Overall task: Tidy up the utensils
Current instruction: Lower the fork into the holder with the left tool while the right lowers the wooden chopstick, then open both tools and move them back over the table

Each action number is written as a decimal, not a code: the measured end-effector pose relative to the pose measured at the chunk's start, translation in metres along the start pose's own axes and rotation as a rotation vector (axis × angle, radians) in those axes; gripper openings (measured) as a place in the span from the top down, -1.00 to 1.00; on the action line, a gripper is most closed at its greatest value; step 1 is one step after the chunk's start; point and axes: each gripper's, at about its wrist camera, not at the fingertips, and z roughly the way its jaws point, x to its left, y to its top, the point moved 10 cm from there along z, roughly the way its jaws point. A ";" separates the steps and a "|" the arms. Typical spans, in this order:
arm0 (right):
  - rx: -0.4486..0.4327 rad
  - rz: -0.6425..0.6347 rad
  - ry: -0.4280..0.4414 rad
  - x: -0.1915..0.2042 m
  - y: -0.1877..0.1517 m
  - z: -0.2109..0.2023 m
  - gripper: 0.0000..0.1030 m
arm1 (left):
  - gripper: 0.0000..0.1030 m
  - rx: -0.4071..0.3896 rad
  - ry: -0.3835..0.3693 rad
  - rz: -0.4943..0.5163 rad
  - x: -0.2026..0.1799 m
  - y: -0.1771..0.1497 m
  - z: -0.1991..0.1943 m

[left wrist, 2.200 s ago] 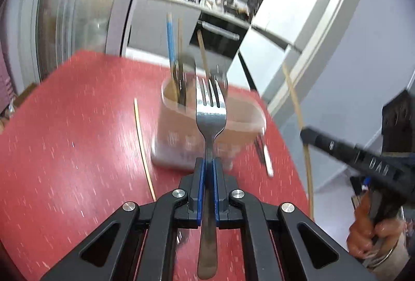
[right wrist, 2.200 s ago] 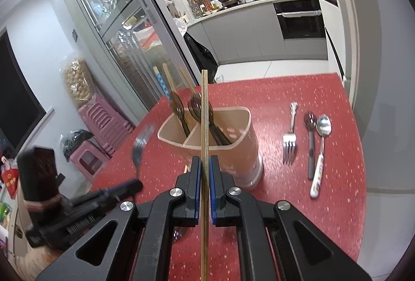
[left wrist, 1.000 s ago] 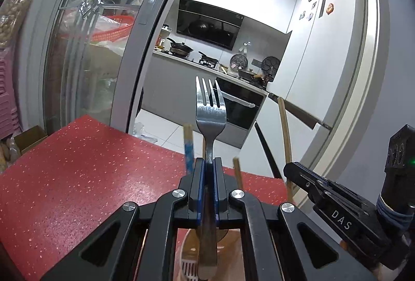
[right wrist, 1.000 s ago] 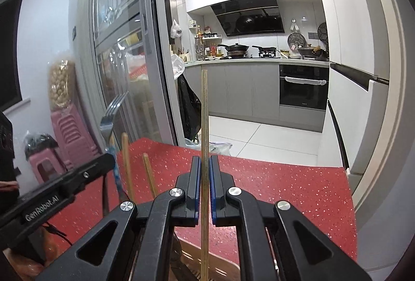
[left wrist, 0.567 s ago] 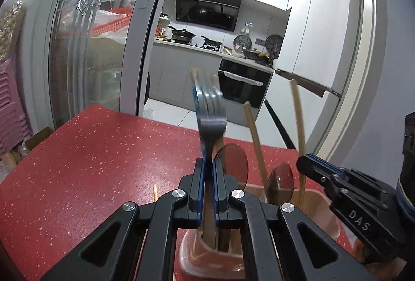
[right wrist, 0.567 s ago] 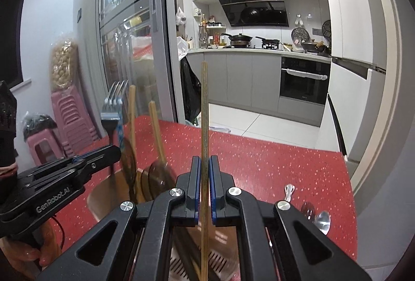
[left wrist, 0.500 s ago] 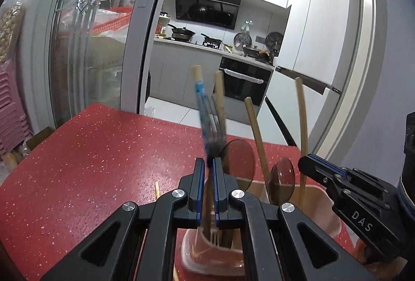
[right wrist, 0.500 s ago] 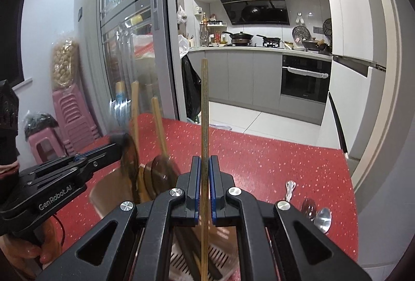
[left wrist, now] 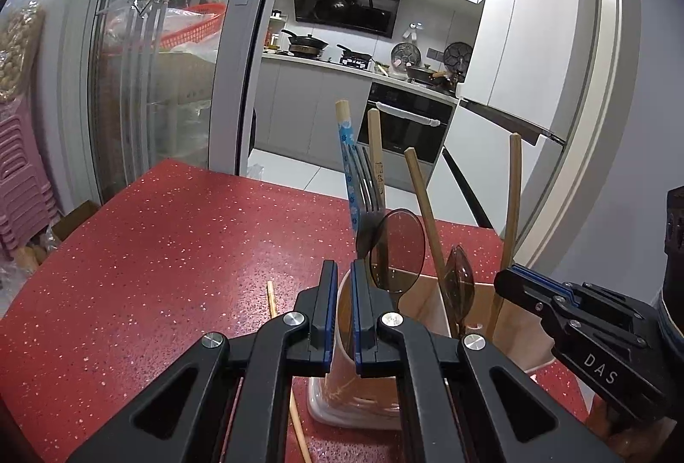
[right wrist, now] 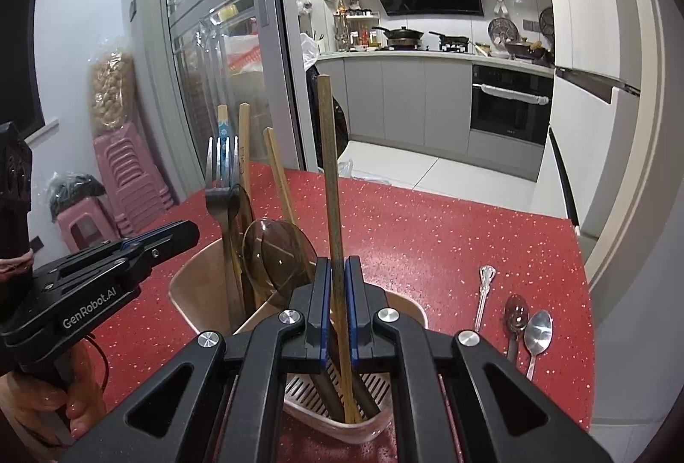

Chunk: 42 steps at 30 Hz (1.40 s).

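Tongs on the left [left wrist: 340, 307] are standing slightly parted with nothing between the pads, hovering just over the near rim of the tan utensil holder [left wrist: 431, 300]; the fork [left wrist: 363, 198] is standing free in the holder's left compartment, tines up, beside the blue-patterned chopstick [left wrist: 348, 168] and the brown ladle [left wrist: 402, 245]. The right tongs [right wrist: 337, 302] are showing narrowly parted pads around a wooden chopstick [right wrist: 331, 181] whose lower end is reaching the slotted floor of the right compartment; I cannot tell whether the pads are gripping it. The step in hand seems to be dropping items into the holder. Next, the right tongs would need to let go and lift clear without tipping the holder. Still waiting near the right edge of the red desk [right wrist: 427, 232] are another fork [right wrist: 483, 296] and two spoons [right wrist: 528, 328], and one chopstick [left wrist: 271, 296] is lying left of the holder.
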 end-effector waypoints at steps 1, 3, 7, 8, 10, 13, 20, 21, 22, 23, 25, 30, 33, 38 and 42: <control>0.009 0.001 0.003 0.000 0.000 0.000 0.85 | 0.40 0.000 0.001 -0.002 0.000 -0.001 -0.001; 0.025 0.003 0.007 0.001 -0.001 0.000 0.84 | 0.40 0.003 0.002 -0.006 0.000 0.000 -0.003; 0.026 0.015 0.008 0.002 0.001 -0.005 0.13 | 0.40 0.008 0.006 -0.009 0.001 -0.001 -0.006; 0.019 0.020 0.006 0.001 0.002 -0.007 0.03 | 0.40 0.012 0.007 -0.009 0.002 -0.002 -0.006; 0.006 0.022 0.001 0.001 0.004 -0.012 0.01 | 0.40 0.016 0.009 -0.010 0.003 -0.004 -0.009; 0.006 0.028 0.005 0.003 0.006 -0.019 0.01 | 0.40 0.027 0.018 -0.023 0.008 -0.005 -0.010; 0.006 0.011 0.037 0.026 0.001 -0.049 0.01 | 0.40 0.084 0.090 -0.050 0.046 -0.014 -0.020; 0.012 0.010 0.045 0.031 -0.004 -0.053 0.01 | 0.40 0.110 0.108 -0.059 0.056 -0.019 -0.020; 0.019 0.011 0.052 0.034 -0.008 -0.056 0.01 | 0.40 0.130 0.119 -0.067 0.063 -0.023 -0.019; 0.027 0.013 0.061 0.038 -0.013 -0.058 0.01 | 0.40 0.145 0.129 -0.073 0.069 -0.027 -0.018; 0.060 0.024 0.084 0.048 -0.026 -0.062 0.01 | 0.39 0.184 0.148 -0.082 0.082 -0.039 -0.016; 0.192 0.092 0.156 0.072 -0.065 -0.057 0.01 | -1.00 0.270 0.157 -0.122 0.102 -0.069 -0.011; 0.278 0.139 0.192 0.085 -0.088 -0.043 0.01 | -1.00 0.256 0.185 -0.115 0.111 -0.077 -0.016; 0.435 0.123 0.184 0.111 -0.117 0.002 0.01 | -1.00 0.252 0.245 -0.111 0.140 -0.086 -0.032; 0.499 0.083 0.124 0.123 -0.133 0.038 0.34 | -1.00 0.242 0.296 -0.148 0.175 -0.092 -0.051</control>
